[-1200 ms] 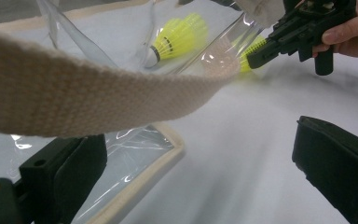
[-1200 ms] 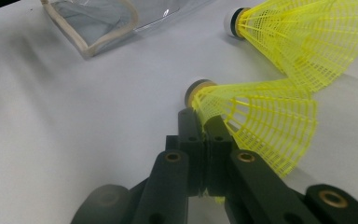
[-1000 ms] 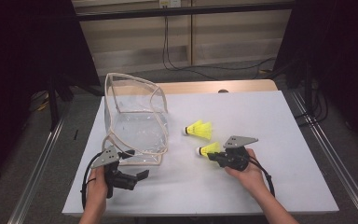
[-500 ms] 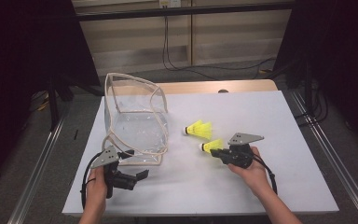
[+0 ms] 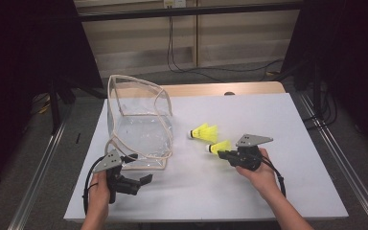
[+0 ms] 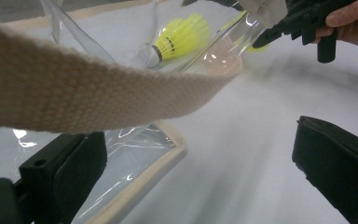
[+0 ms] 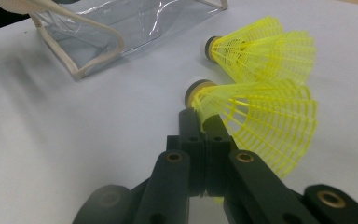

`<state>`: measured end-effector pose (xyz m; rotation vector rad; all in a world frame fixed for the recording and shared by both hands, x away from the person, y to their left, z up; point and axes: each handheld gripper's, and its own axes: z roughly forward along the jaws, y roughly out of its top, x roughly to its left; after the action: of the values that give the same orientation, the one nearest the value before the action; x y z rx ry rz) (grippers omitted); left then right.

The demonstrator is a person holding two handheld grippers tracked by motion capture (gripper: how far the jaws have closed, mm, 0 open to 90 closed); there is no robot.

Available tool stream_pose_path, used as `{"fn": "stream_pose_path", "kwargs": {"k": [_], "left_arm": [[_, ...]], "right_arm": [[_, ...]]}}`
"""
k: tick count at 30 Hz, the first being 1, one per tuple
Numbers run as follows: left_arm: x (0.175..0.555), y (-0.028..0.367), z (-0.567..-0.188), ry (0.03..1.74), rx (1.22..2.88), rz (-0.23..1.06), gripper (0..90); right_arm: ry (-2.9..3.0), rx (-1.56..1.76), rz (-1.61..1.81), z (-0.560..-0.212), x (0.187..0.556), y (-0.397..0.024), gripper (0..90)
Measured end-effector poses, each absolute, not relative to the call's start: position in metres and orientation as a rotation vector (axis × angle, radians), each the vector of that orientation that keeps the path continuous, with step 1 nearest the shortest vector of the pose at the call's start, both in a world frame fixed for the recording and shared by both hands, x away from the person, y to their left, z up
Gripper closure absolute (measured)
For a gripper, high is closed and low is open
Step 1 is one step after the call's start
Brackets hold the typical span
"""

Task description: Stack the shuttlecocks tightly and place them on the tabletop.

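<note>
Two yellow shuttlecocks are near the middle of the white table (image 5: 278,120). My right gripper (image 5: 224,154) (image 7: 204,123) is shut on the mesh skirt of the nearer shuttlecock (image 5: 219,146) (image 7: 261,126), whose cork points away from me in the right gripper view. The other shuttlecock (image 5: 205,132) (image 7: 265,51) lies free just beyond it. A clear plastic bag (image 5: 139,120) with beige trim stands at the left. At the bag's near edge my left gripper (image 5: 141,168) (image 6: 200,172) is open, with the bag's beige strap (image 6: 98,98) arching over its jaws and not gripped.
The table ends close behind both hands at the near edge. Metal rails run along the floor on both sides. A wooden board (image 5: 220,89) adjoins the far edge, with cables beyond it. The person's right hand (image 6: 354,21) shows far off in the left gripper view.
My right gripper has drifted slightly right and away with the shuttlecock still in its jaws. The left gripper and the bag have stayed put.
</note>
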<state>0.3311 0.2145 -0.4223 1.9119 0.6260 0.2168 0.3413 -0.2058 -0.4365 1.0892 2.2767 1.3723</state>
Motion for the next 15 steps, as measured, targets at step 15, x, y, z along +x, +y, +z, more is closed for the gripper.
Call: {"fn": "stream_pose_path", "kwargs": {"k": [15], "left_arm": [[0.3311,0.2145,-0.4223,0.627,1.909,0.213,3.2]], "right_arm": [[2.236,1.11,1.379,-0.429,0.349,-0.2141,89.3]]}}
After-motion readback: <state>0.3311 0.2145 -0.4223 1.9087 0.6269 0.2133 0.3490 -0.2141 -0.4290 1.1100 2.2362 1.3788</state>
